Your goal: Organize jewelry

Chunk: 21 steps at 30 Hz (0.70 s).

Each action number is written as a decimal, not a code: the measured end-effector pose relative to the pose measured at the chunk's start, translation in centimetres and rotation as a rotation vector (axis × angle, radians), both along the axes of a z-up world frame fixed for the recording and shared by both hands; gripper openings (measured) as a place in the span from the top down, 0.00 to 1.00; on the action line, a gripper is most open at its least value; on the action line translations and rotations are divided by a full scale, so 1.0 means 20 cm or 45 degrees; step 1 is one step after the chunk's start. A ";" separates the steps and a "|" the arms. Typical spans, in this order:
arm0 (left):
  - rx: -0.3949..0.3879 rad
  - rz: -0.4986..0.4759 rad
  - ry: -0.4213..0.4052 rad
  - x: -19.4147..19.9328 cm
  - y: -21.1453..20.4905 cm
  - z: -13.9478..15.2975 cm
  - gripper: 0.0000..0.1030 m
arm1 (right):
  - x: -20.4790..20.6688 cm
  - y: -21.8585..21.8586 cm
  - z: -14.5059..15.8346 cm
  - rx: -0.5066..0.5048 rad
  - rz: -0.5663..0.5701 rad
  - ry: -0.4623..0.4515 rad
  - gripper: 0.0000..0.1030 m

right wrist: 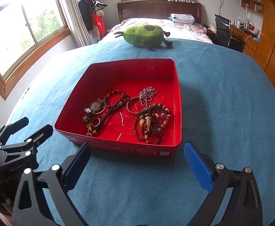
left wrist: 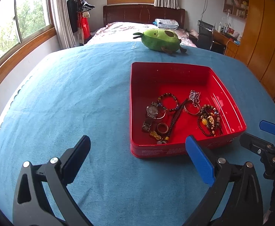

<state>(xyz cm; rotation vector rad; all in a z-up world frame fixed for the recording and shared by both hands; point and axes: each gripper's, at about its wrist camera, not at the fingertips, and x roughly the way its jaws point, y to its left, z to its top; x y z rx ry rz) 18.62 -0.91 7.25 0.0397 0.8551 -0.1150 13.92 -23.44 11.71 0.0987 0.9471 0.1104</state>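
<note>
A blue cloth (right wrist: 213,86) is spread over the table, and both grippers are held low above its near edge, side by side. The left gripper (left wrist: 137,150) is seen with its jaws spread wide and nothing between them; its pads (left wrist: 199,160) sit over bare cloth, the right one just in front of the tin's near wall. In the right wrist view it appears at the far left (right wrist: 22,128), well apart from the tin.

A red tin (right wrist: 130,148) is set on the cloth in front of the grippers, open at the top. All the jewelry is gathered in its nearer half. At the left a watch (right wrist: 95,106) is laid, with a dark bead bracelet (right wrist: 116,94) and a braided cord (right wrist: 109,113) against it, and a small ring (right wrist: 96,122) just below. Toward the middle a silver bangle (right wrist: 136,105) is seen, with a silver chain (right wrist: 147,93) piled partly over its far edge. At the right a tangle of beads (right wrist: 150,124) is heaped, touching the bangle.

The right gripper (right wrist: 137,156) is likewise held wide apart and empty, its pads (right wrist: 197,165) flanking the tin's near wall without touching it.

Behind the tin a green plush (right wrist: 145,34) is laid at the cloth's far edge.
</note>
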 end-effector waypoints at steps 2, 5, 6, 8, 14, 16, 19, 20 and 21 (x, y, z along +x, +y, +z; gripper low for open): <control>-0.002 -0.002 0.002 0.00 0.00 0.00 0.03 | 0.00 0.00 0.00 0.000 -0.001 -0.001 0.04; -0.005 -0.005 0.008 0.00 0.00 0.00 0.03 | 0.00 0.00 0.00 0.000 -0.002 -0.001 0.04; -0.006 -0.006 0.010 0.00 0.00 0.00 0.03 | 0.00 0.00 0.00 -0.001 0.000 0.000 0.04; -0.005 -0.007 0.011 0.00 0.00 0.00 0.03 | 0.00 0.00 0.00 -0.003 0.002 0.000 0.04; -0.013 -0.010 0.025 0.01 0.00 0.00 0.03 | 0.00 0.00 0.00 -0.009 0.006 0.004 0.04; -0.010 -0.013 0.025 0.01 0.00 -0.01 0.03 | 0.00 0.00 0.00 -0.010 0.004 0.004 0.04; 0.000 -0.014 0.022 0.01 0.00 -0.01 0.03 | 0.01 0.00 -0.01 -0.009 0.003 0.006 0.04; 0.003 -0.015 0.021 0.01 -0.01 -0.01 0.03 | 0.01 0.00 -0.01 -0.010 0.002 0.007 0.04; 0.006 -0.015 0.020 0.01 -0.01 -0.01 0.03 | 0.01 0.00 -0.01 -0.011 0.002 0.009 0.04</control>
